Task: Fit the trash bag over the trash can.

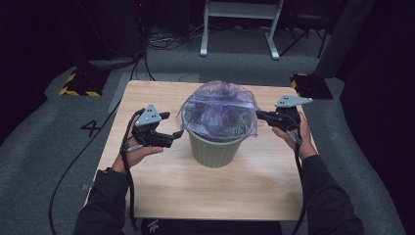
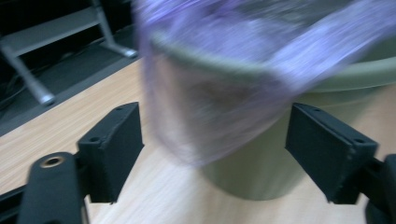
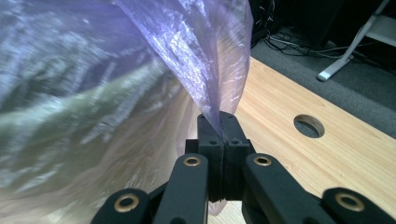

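Film from the thin, translucent purple plastic bag [image 1: 219, 105] is pinched between the pressed-together jaws of your right gripper [image 1: 261, 115], at the right side of the round, pale green plastic bin [image 1: 215, 149] that stands near the middle of the light wooden counter [image 1: 161, 191]. Your left gripper [image 1: 172, 127] sits just beside the bin's left side with its jaws spread wide and nothing between the pads; in the left gripper view the bag's loose skirt [image 2: 210, 112] hangs down over the rim between those open jaws without touching them. The bag drapes over the bin's mouth and billows above it, so the lining looks only partly seated. Keep the right pinch firm and hold it low and outward, so the film stays taut across the rim rather than lifting off. Bring the left jaws in around the hanging edge, take a small fold of film just below the rim, and pull down and away evenly against the right side. Avoid clamping the bin's wall along with the film, and go gently: this film looks thin enough to tear or slip.
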The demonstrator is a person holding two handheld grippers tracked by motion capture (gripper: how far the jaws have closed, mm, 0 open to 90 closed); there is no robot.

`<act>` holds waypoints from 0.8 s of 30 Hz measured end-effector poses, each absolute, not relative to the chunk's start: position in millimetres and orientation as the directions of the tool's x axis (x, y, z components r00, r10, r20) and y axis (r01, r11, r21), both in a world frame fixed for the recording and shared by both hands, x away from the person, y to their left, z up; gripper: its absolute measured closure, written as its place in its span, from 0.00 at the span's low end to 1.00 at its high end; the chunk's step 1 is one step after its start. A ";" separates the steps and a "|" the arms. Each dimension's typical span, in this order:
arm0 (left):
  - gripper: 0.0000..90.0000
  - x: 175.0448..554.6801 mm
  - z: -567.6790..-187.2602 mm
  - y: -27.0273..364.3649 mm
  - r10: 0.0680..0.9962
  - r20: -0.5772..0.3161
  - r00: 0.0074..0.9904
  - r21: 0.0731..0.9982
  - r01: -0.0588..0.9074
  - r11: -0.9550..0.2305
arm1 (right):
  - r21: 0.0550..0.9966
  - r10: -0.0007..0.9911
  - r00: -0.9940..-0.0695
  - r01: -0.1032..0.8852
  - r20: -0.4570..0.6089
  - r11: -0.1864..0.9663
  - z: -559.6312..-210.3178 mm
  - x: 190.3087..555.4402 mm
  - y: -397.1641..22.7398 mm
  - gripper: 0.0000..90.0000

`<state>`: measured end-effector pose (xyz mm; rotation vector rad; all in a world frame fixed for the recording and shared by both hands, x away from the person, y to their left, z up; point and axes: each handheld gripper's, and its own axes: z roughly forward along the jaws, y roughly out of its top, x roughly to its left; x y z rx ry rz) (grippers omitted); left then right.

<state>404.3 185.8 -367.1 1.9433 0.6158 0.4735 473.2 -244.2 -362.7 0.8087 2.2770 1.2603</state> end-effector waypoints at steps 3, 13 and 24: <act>0.19 395.0 -363.5 182.2 0.582 0.071 0.810 0.911 0.185 -0.369 | 0.863 0.659 -0.748 0.280 -0.078 0.421 -360.0 470.5 -242.8 1.00; 0.98 391.4 -368.7 167.6 0.562 0.215 0.799 0.877 0.095 -0.471 | 0.862 0.636 -0.770 0.281 -0.059 0.421 -359.7 465.0 -242.6 0.99; 1.00 364.6 -392.7 167.9 0.421 0.188 0.888 0.864 0.055 -0.501 | 0.862 0.612 -0.790 0.293 -0.025 0.413 -369.0 445.3 -255.5 0.99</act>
